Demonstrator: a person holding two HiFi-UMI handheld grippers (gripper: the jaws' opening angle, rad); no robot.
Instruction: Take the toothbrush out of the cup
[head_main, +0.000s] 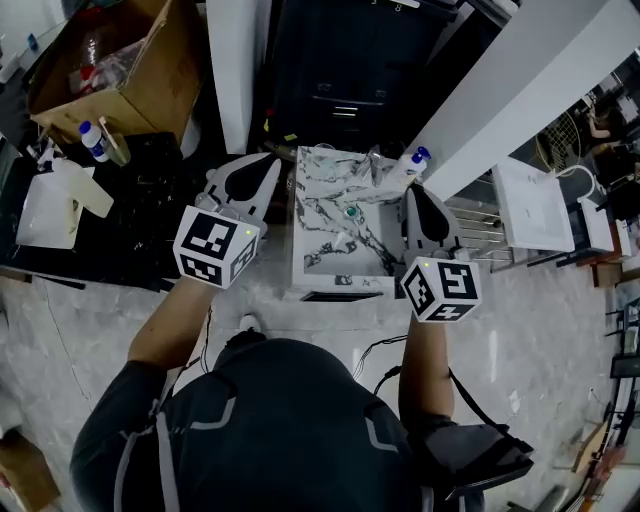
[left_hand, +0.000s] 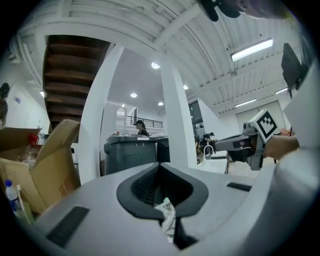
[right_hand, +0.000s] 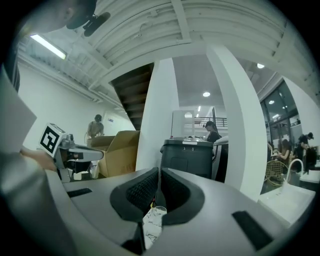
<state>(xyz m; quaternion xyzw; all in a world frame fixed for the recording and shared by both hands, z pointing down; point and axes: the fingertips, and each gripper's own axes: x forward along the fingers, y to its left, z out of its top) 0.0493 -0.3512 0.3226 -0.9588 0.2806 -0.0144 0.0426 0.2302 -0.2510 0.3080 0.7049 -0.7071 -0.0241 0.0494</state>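
Observation:
A small marble-patterned table (head_main: 325, 255) stands in front of me in the head view. Small items lie on it: clear glassware at the back (head_main: 322, 156), a teal-tipped piece near the middle (head_main: 350, 212), and a white bottle with a blue cap (head_main: 410, 165). I cannot make out the toothbrush itself. My left gripper (head_main: 274, 159) hovers at the table's left edge, jaws together and empty. My right gripper (head_main: 412, 191) is at the table's right edge, also shut and empty. In the right gripper view a clear cup rim (right_hand: 159, 210) shows below the shut jaws of the right gripper (right_hand: 159, 171). The left gripper (left_hand: 159, 166) points level.
An open cardboard box (head_main: 110, 60) and a blue-capped bottle (head_main: 93, 140) sit on a dark table at left. A white pillar (head_main: 235, 70) and a dark bin (head_main: 350, 80) stand behind the marble table. A wire rack (head_main: 485, 235) and white sink (head_main: 535, 205) are at right.

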